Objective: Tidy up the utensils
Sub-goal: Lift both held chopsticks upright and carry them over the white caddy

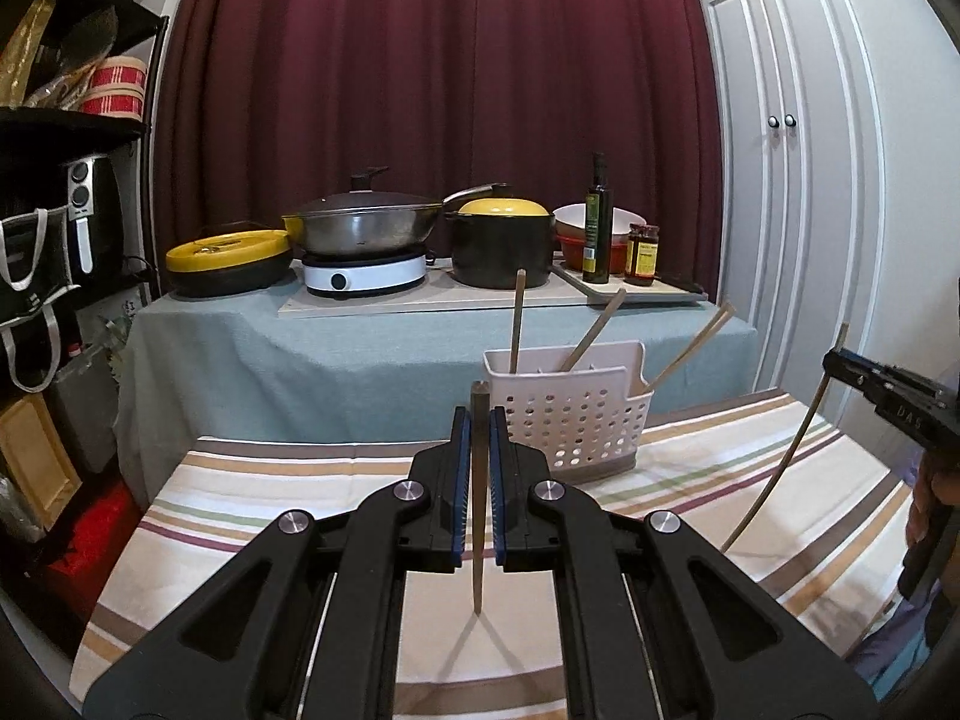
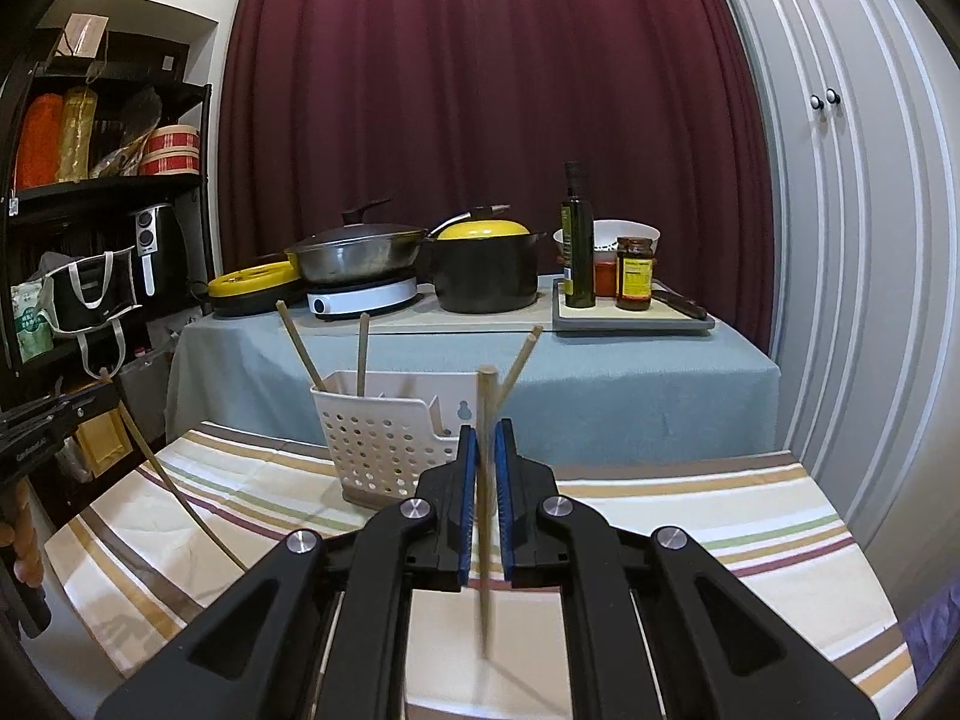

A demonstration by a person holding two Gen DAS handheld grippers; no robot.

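Note:
A white perforated utensil caddy stands on the striped tablecloth, with several wooden chopsticks leaning in it. My left gripper is shut on a wooden chopstick held upright, its tip just above the cloth, in front and left of the caddy. My right gripper is shut on another upright chopstick, whose lower end is blurred, just right of the caddy. Each gripper shows in the other's view, the right gripper and the left gripper.
Behind stands a blue-covered table with a wok on an induction cooker, a yellow-lidded black pot, an oil bottle and jars. A black shelf stands on the left and white cabinet doors on the right.

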